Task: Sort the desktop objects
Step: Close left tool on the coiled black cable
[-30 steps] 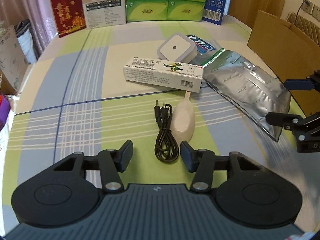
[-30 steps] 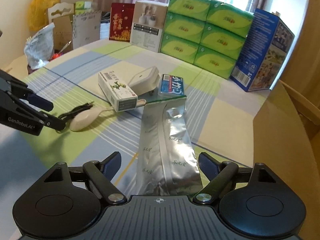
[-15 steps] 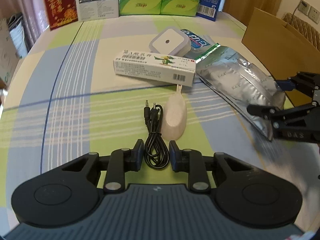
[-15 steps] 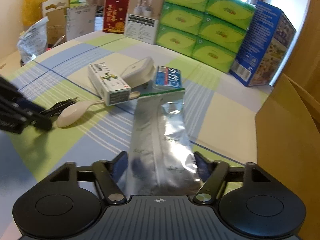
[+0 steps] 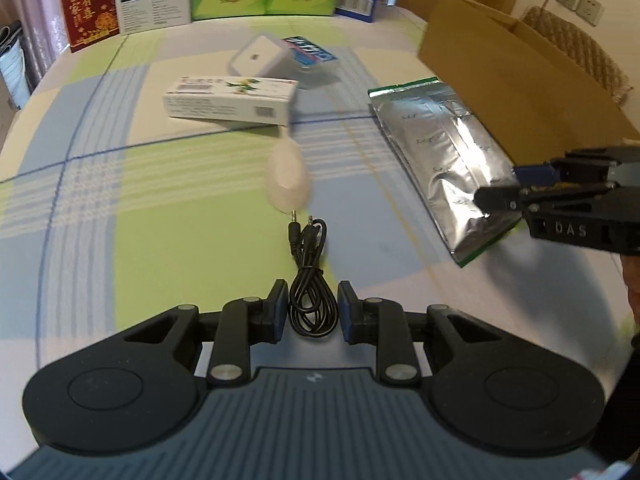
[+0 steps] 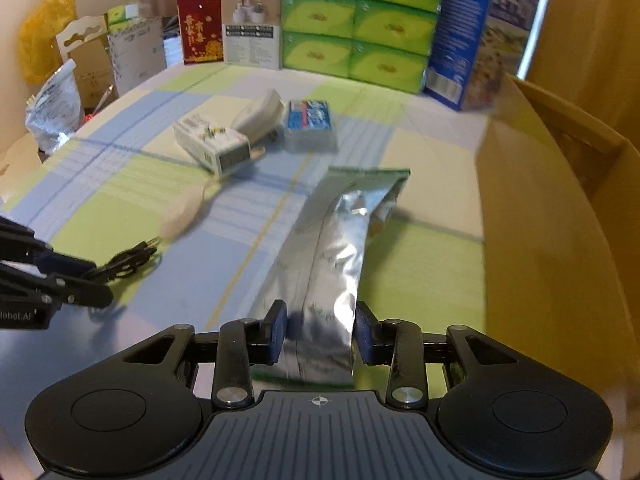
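A coiled black audio cable [image 5: 311,304] sits between the fingers of my left gripper [image 5: 313,312], which is shut on it. Just beyond its plugs lies a white spoon [image 5: 289,184]. Further back are a long white medicine box [image 5: 232,100], a white plug-in night light [image 5: 260,58] and a blue packet [image 5: 310,50]. My right gripper [image 6: 320,334] is shut on the near end of a silver foil pouch [image 6: 332,256], which is crumpled and raised there. From the left wrist view the right gripper [image 5: 496,200] holds the pouch [image 5: 436,148] beside the cardboard box [image 5: 520,80].
An open cardboard box [image 6: 540,220] stands along the right side of the checked cloth. Green tissue packs [image 6: 356,20], a blue carton [image 6: 476,40], a white carton [image 6: 250,32] and a red card [image 6: 200,28] line the back edge. Bags [image 6: 52,108] crowd the left.
Both grippers went from open to shut: the left on the cable, now drawn back from the spoon, the right on the pouch, now pulled away from the blue packet.
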Tool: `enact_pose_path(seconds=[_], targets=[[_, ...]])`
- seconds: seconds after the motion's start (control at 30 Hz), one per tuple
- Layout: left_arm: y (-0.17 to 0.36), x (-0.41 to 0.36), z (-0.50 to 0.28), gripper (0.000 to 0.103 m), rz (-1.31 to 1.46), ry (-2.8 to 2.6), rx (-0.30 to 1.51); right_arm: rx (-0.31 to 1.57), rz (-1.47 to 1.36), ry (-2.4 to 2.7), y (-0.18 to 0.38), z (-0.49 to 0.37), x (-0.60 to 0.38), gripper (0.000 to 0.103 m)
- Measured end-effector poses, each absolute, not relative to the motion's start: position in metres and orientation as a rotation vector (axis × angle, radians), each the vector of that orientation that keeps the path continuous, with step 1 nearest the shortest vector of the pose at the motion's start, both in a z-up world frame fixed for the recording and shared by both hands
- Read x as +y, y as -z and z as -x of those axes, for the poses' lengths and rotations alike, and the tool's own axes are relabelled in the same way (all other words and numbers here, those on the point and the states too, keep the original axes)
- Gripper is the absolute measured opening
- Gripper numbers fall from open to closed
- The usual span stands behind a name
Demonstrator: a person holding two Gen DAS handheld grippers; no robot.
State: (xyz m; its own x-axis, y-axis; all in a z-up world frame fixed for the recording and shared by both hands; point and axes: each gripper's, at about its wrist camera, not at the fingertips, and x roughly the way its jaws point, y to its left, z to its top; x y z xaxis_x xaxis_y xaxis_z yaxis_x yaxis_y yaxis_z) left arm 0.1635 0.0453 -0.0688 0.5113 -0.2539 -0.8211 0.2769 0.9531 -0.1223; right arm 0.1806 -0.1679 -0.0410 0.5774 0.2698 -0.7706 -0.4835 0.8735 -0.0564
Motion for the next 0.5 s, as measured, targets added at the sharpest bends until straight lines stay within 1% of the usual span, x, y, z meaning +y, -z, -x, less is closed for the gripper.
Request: enact_pose_path(seconds=[0.07, 0.1, 0.13, 0.17, 0.2, 0.23, 0.37, 0.5], targets=[[0.07, 0.04, -0.156, 0.022, -0.021, 0.317, 0.982, 0.857, 0.26, -0.434, 0.039, -0.17, -0.176, 0.034], [0.07, 0.038, -0.154, 0.022, -0.014, 0.315, 0.979, 0.86, 0.25, -0.426, 0.038, -0.166, -0.179, 0.037], [0.07, 0.036, -0.153, 0.024, -0.011, 0.308, 0.974, 0.858, 0.238, -0.419, 0.036, -0.163, -0.181, 0.045], [0.069, 0.035, -0.152, 0.029, -0.009, 0.305, 0.964, 0.851, 0.226, -0.417, 0.035, -0.16, -0.182, 0.053], [0.068, 0.034, -0.151, 0.033, -0.008, 0.303, 0.953, 0.841, 0.22, -0.416, 0.034, -0.159, -0.182, 0.072], [0.067, 0.035, -0.151, 0.034, -0.008, 0.302, 0.947, 0.829, 0.223, -0.415, 0.032, -0.158, -0.18, 0.081], [0.067, 0.036, -0.155, 0.034, 0.002, 0.295, 0.936, 0.819, 0.242, -0.419, 0.035, -0.164, -0.17, 0.082], [0.074, 0.033, -0.161, 0.034, -0.008, 0.305, 0.963, 0.822, 0.238, -0.417, 0.04, -0.181, -0.162, 0.082]])
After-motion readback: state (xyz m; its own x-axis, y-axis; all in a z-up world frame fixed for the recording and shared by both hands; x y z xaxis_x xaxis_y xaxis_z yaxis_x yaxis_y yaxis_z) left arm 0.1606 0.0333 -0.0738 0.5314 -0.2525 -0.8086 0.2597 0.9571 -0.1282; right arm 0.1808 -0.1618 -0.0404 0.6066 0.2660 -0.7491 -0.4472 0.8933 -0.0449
